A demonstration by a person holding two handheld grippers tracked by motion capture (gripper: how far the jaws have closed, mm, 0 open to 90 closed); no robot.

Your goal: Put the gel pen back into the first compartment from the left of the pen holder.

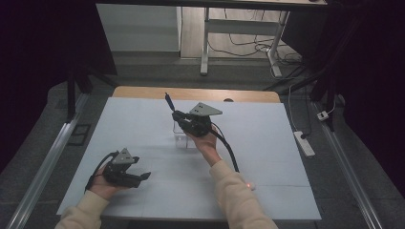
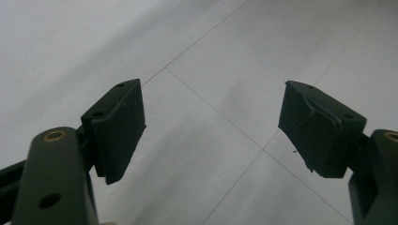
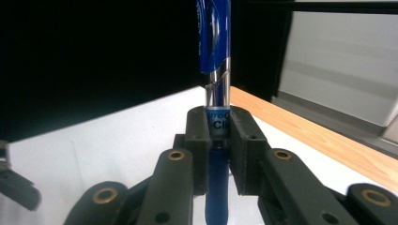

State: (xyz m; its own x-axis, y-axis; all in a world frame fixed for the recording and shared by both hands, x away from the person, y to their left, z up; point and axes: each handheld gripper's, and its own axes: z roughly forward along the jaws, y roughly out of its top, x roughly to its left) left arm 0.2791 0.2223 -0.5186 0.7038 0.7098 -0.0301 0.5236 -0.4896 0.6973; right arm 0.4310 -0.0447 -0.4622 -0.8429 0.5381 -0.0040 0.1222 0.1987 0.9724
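The right hand-held gripper (image 1: 177,116) is raised over the middle of the bench (image 1: 267,157), toward its far side, with a blue pen (image 1: 168,101) between its jaws. In the right gripper view the two black pads sit against the pen's barrel (image 3: 218,123) on either side, just below the clear section and the blue clip, so the jaws are nearly closed and only the pen's thickness holds them apart. The pen stands close to upright, its clip end pointing up and away from the person, its lower end hanging below the pads. Gripping it at mid-barrel seems to leave the lower end free and steady, which would suit lowering it into something.

Just below and on the near side of that gripper, a small clear container (image 1: 184,138) stands on the white sheet covering the bench. From the high view the pen looks poised roughly above it, so it is likely the target; whether the tip is already inside cannot be told.

The left hand-held gripper (image 1: 143,177) waits at the near left of the bench, well apart from the pen and the container. Its jaws are spread wide with nothing between them, the pads (image 2: 119,129) looking only at the white sheet. It appears parked there to stay out of the way.
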